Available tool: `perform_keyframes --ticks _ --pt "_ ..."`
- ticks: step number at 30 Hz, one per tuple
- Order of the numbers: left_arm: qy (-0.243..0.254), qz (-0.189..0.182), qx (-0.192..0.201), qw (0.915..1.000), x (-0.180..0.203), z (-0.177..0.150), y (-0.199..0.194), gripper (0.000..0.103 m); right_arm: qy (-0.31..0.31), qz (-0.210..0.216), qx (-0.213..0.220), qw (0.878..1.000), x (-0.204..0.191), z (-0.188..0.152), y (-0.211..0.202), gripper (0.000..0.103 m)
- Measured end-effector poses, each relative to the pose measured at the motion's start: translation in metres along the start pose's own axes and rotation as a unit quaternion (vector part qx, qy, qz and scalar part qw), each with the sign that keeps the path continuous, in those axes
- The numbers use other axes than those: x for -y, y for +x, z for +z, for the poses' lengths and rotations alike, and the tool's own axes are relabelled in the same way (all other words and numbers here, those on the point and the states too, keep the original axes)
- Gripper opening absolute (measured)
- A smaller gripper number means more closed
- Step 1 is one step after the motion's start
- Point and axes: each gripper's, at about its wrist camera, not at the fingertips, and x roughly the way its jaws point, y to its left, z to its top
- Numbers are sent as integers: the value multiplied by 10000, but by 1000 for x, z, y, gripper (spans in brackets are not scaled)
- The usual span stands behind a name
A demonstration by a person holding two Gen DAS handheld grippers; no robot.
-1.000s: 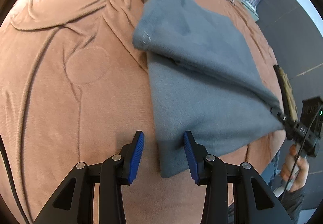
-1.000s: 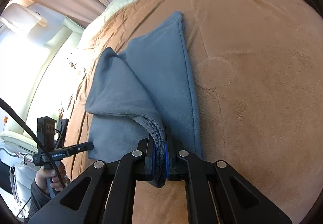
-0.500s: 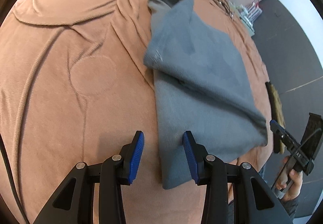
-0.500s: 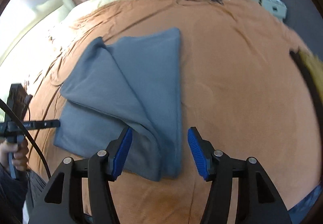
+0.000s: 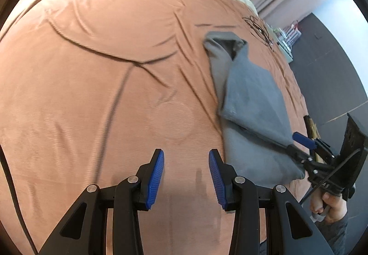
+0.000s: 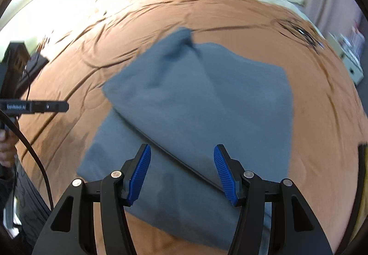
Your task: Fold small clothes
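A grey cloth lies partly folded on the brown blanket of a bed. One layer is turned over the one beneath, and the fold edge runs as a slanted line across it. In the right wrist view its long axis runs from the near left up toward a bunched corner pointing at the far end of the bed. In the left wrist view the cloth is a long strip at the right, pointing away up the bed.

The right gripper has its jaws apart. They have just been opening. The cloth lies below and between them, but the pads do not press it. The left gripper is also open, over bare blanket just left of the cloth, with nothing between its fingers.

The left view alone shows the right gripper from the side at the cloth's near corner, with the hand that holds it. The right view alone shows the left gripper's arm at the left edge and the cloth's full width. Both views show a tangle of black cable far up the blanket.
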Motion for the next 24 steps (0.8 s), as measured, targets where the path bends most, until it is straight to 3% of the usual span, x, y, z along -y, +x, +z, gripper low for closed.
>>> perform_keyframes --ticks 8,16,18,22,24 --pt "-222 -72 43 9997 -31 -1 -5 42 -638 -67 -334 9974 -30 29 37 55" --pt "-381 -89 91 9992 -48 -1 -10 42 -1036 -415 -578 9921 -50 52 87 55" --pt "-377 -80 89 9992 -48 -1 -10 42 -1244 -500 -566 9894 -56 51 95 48" --pt "-323 -35 56 9995 -42 4 -8 42 -1317 -476 -443 9892 -56 56 95 9" --pt "-275 -39 49 9996 -35 8 -6 42 -1162 -411 -281 9920 -46 60 86 7"
